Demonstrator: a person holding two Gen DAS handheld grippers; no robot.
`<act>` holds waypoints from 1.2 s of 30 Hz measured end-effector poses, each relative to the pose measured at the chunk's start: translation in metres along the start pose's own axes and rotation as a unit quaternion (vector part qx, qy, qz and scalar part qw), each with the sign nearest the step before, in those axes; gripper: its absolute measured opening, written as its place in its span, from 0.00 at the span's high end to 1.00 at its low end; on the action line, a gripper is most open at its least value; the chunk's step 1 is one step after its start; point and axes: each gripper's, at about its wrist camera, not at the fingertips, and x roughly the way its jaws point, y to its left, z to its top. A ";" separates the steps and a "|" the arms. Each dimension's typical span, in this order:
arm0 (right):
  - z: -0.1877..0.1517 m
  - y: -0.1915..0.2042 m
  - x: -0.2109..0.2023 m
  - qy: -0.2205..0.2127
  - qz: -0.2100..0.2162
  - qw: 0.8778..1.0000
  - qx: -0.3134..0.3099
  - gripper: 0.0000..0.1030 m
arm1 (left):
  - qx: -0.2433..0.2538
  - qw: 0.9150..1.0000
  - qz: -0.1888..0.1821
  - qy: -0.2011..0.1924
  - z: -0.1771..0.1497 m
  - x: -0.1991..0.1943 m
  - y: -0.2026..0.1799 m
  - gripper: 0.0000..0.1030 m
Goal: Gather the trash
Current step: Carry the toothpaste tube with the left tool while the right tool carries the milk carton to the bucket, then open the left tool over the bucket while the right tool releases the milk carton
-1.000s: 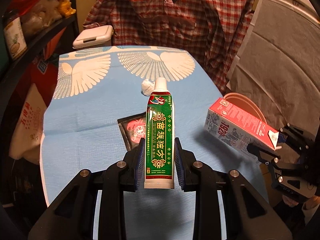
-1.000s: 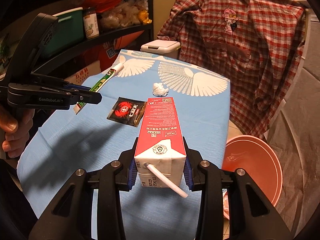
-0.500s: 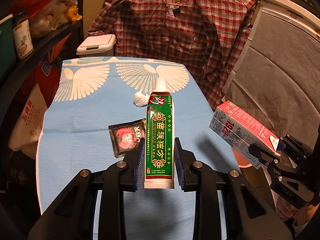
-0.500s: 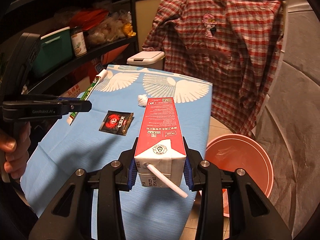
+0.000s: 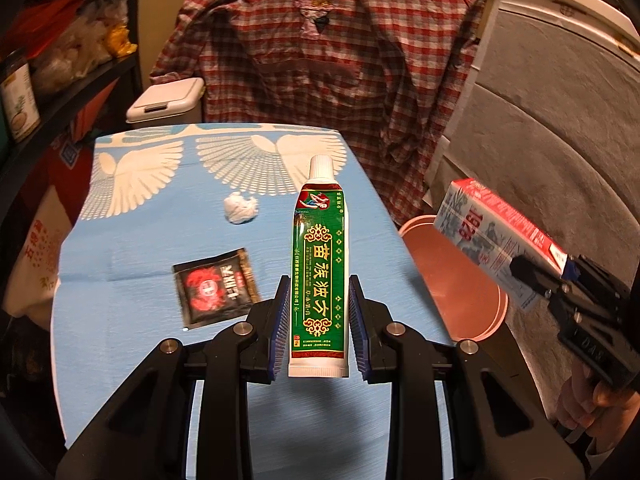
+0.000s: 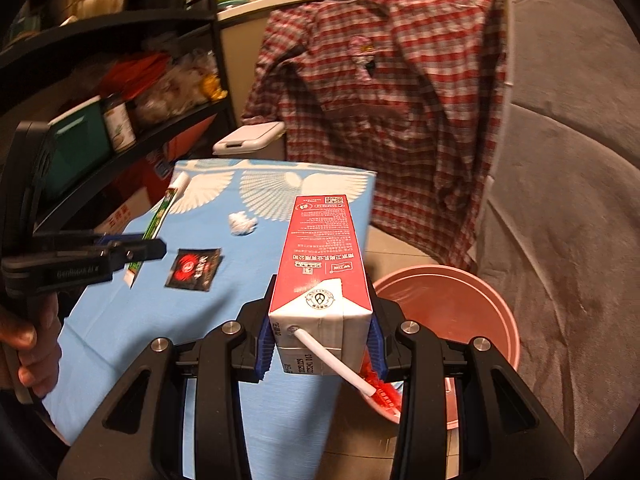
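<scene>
Red-and-white milk carton (image 6: 320,276) with bent white straw (image 6: 336,360), tube (image 5: 319,268) green.

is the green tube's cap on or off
On. The white cap sits on the far end of the green tube, which the left gripper holds above the blue table.

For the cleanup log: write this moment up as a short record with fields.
left gripper: shut on green tube, held above the table
right gripper: shut on red milk carton, straw sticking out
table: blue cloth, holds black sachet and crumpled tissue
pink basin: on the floor beside the table
</scene>
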 end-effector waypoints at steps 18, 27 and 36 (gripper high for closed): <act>-0.001 -0.073 -0.001 0.011 -0.080 0.994 0.068 0.63 | 0.035 0.998 -0.047 0.022 0.011 0.046 -0.076 0.73; -0.008 -0.099 0.011 0.041 -0.104 0.989 0.092 0.63 | 0.057 0.995 -0.068 0.045 0.012 0.077 -0.121 0.73; -0.009 -0.114 0.020 0.054 -0.110 0.986 0.114 0.63 | 0.075 0.991 -0.089 0.058 0.018 0.102 -0.155 0.73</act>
